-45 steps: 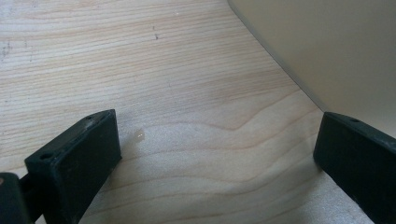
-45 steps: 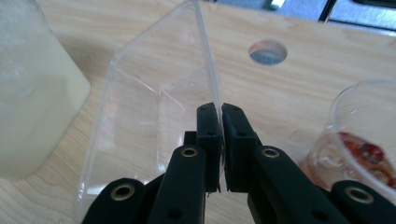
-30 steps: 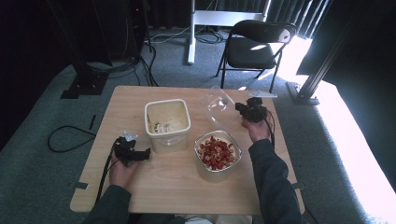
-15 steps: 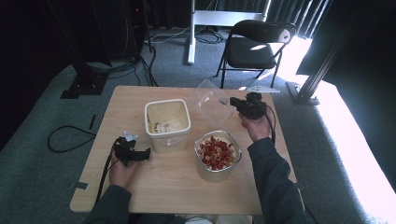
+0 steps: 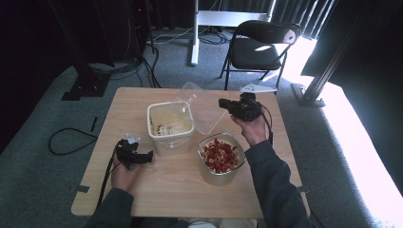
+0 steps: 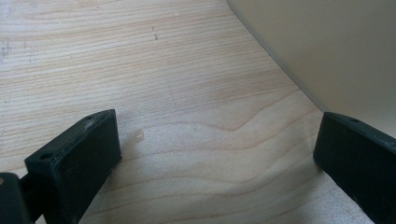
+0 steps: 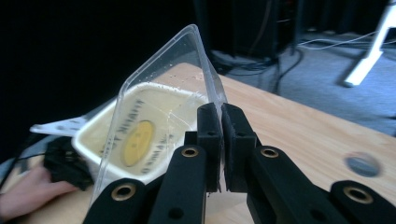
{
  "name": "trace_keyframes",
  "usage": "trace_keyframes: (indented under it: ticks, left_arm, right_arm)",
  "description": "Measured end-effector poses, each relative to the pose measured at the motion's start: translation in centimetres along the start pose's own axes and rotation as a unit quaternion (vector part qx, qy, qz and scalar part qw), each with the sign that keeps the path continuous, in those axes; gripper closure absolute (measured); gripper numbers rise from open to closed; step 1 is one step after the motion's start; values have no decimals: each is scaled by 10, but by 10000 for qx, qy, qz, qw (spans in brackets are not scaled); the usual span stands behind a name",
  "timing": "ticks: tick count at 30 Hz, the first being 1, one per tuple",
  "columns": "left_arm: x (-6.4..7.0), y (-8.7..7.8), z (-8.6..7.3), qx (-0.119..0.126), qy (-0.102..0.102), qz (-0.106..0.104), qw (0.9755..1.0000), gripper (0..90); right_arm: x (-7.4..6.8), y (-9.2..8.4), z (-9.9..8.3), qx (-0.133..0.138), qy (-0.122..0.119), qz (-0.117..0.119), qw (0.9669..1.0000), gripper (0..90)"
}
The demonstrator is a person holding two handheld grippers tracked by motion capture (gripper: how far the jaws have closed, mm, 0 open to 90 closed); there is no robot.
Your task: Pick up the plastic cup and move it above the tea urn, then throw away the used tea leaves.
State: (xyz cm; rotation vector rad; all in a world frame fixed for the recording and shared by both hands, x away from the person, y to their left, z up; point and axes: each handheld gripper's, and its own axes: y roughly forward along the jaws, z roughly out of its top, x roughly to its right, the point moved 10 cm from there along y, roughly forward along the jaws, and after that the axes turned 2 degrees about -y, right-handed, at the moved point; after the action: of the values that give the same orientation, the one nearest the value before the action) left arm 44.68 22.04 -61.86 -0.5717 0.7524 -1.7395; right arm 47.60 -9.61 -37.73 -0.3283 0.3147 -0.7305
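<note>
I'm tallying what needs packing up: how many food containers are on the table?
2. A cream tub stands mid-table; a clear bowl of red cereal sits to its right, nearer the person. None looks hidden.

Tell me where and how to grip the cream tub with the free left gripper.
Best bet: the cream tub's near rim. The left gripper rests open on the table beside it. Come from above, one jaw inside the thin wall and one outside. The body looks too wide to span, and the clear lid hangs over the far side.
</note>
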Motion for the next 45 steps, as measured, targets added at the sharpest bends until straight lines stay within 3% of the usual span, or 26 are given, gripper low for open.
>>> trace_keyframes:
  ticks: [7, 8, 9, 10, 13, 17, 20, 25, 30, 35, 40, 42, 45]
  left_arm:
    - [0, 0, 0, -3, -2, -8, 10000, 12]
    - [0, 0, 0, -5, -1, -8, 10000, 11]
    - [0, 0, 0, 0, -3, -8, 10000, 12]
    - [0, 0, 0, 1, -2, -7, 10000, 12]
    - [0, 0, 0, -1, -1, -8, 10000, 12]
    - [0, 0, 0, -9, 0, -10, 10000, 12]
    - [0, 0, 0, 0, 0, -2, 10000, 12]
    - [0, 1, 1, 2, -2, -6, 10000, 11]
    - [1, 1, 1, 8, 1, -6, 10000, 11]
    - [1, 1, 1, 5, 3, -12, 10000, 12]
    - [1, 1, 0, 11, 11, -12, 10000, 12]
    - [1, 1, 0, 11, 10, -13, 10000, 12]
    - [1, 1, 0, 12, 9, -11, 10000, 12]
  right_arm:
    - [-20, 18, 3, -61, 44, 404, 9992, 866]
    - [-23, 21, 3, -65, 105, 558, 9984, 857]
    - [-26, 23, 6, 36, 236, 702, 9972, 799]
    - [-27, 23, 10, 190, 374, 798, 9959, 637]
    - [-23, 14, 19, 513, 412, 799, 9946, 593]
    - [-17, 7, 17, 519, 261, 630, 9963, 579]
    - [-6, 2, 5, 352, -82, 259, 9990, 552]
    - [13, -2, -13, 163, -182, -98, 9997, 519]
    - [34, -8, -29, 46, -359, -477, 9982, 486]
    - [60, -19, -52, -43, -149, -829, 9964, 392]
    - [94, -36, -83, -93, 99, -1374, 9904, 298]
    - [108, -43, -96, -132, 144, -1708, 9851, 259]
    - [124, -48, -113, -239, 198, -2001, 9793, 210]
